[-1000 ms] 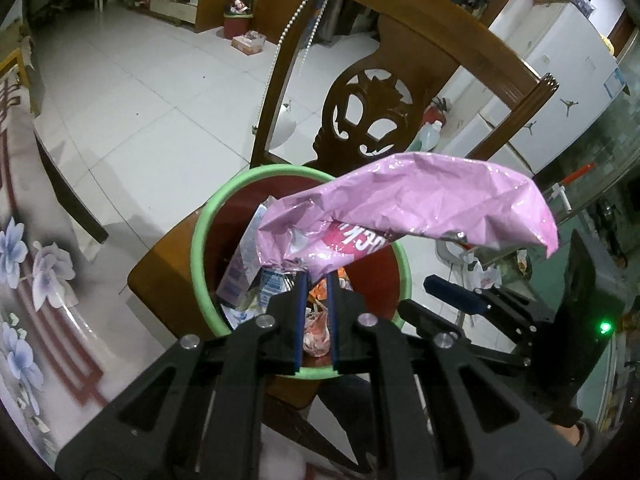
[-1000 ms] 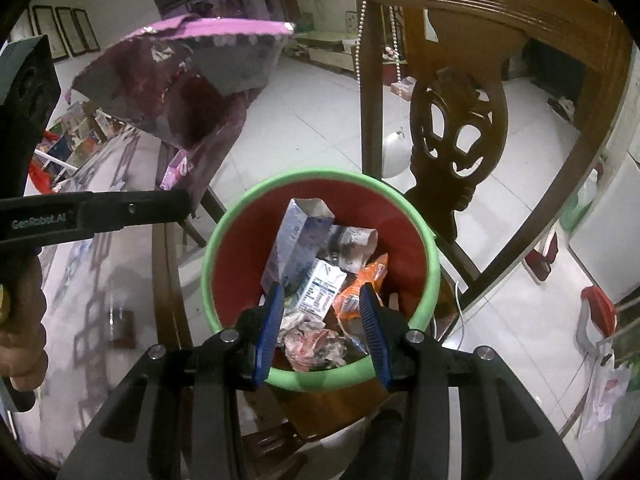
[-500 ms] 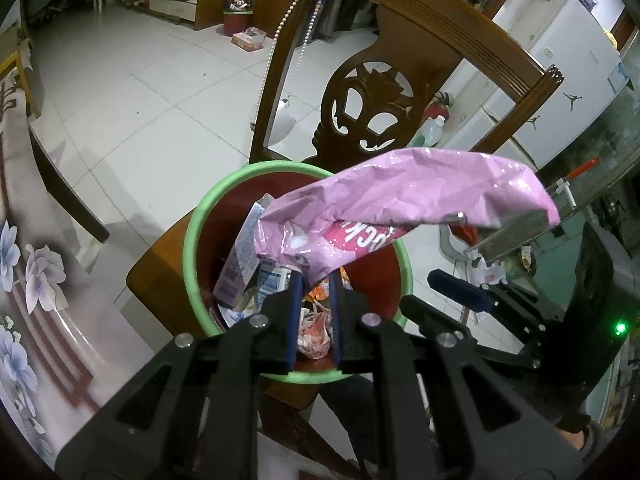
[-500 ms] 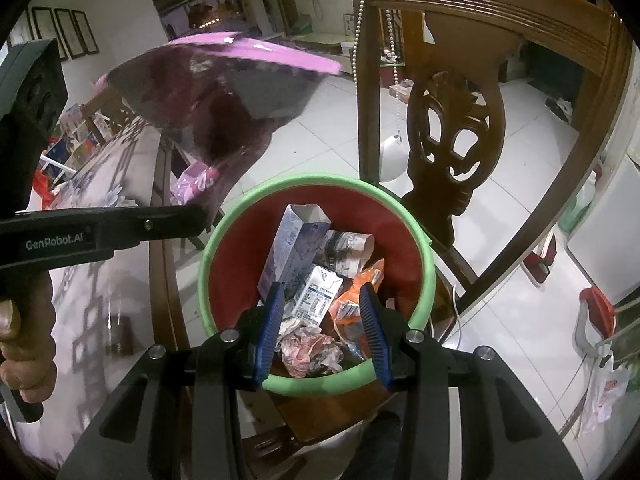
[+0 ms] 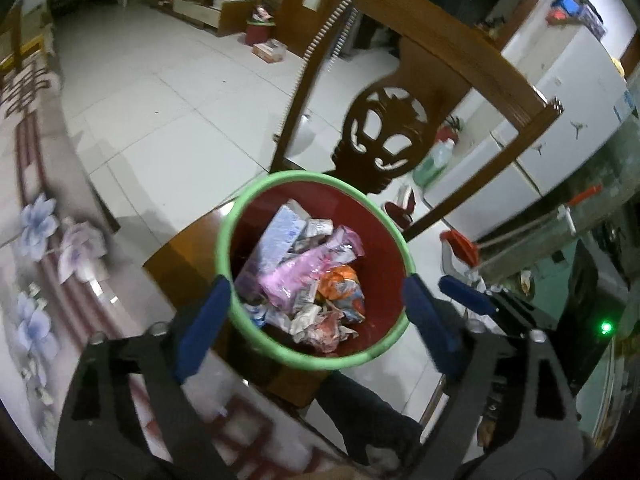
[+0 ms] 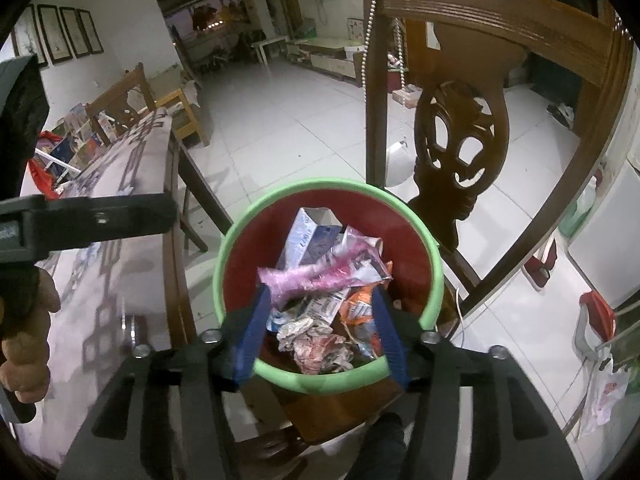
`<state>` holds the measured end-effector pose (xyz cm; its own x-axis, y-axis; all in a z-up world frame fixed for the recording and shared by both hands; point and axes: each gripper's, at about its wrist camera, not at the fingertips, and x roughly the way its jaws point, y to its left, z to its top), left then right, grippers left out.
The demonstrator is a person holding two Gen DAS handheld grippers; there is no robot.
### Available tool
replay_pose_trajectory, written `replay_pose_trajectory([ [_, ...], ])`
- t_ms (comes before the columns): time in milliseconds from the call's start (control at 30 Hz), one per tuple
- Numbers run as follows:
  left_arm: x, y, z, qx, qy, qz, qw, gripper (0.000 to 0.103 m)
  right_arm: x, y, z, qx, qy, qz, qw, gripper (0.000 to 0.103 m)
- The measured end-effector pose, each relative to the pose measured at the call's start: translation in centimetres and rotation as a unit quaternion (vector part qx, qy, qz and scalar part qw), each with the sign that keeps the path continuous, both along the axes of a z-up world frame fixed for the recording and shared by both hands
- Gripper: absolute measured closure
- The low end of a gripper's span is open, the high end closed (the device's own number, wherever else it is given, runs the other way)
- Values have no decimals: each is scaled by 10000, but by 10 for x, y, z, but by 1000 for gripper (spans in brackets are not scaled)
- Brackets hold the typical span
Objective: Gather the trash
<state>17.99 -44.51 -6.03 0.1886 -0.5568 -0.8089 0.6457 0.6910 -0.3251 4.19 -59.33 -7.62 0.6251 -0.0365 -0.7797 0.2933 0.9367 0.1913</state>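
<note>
A red bin with a green rim stands on a wooden chair seat, full of cartons and wrappers. A crumpled pink wrapper lies on top of the trash inside. My left gripper hovers above the bin with its jaws opening wide and nothing between them. My right gripper also hangs over the bin's near rim, its jaws opening and empty. One left finger shows at the left of the right wrist view, with a hand below it.
The carved wooden chair back rises just behind the bin. A table with a floral cloth runs along the left. White tiled floor lies beyond; a white fridge stands at the right.
The left jaws went from shut on the pink wrapper to wide open; the wrapper dropped into the bin. The right jaws spread wider.
</note>
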Motion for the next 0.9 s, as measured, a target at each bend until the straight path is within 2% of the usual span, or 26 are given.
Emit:
replay_pose_trajectory([
  [100, -5, 26, 9, 47, -205, 174, 9996, 9, 0, 10, 4, 3, -47, 59, 10000, 36],
  [200, -13, 59, 19, 115, -413, 397, 9983, 7, 2, 24, 8, 32, -58, 137, 9999, 17],
  [333, -23, 109, 36, 148, -649, 695, 9954, 5, 6, 51, 15, 48, -75, 282, 9996, 11],
  [633, -53, 223, 62, 50, -866, 1510, 9847, 5, 10, 132, 50, -140, -261, 845, 9960, 7],
  [900, -82, 294, 76, 175, -1216, 1979, 9725, 5, 10, 195, 74, -321, -358, 1227, 9913, 7],
])
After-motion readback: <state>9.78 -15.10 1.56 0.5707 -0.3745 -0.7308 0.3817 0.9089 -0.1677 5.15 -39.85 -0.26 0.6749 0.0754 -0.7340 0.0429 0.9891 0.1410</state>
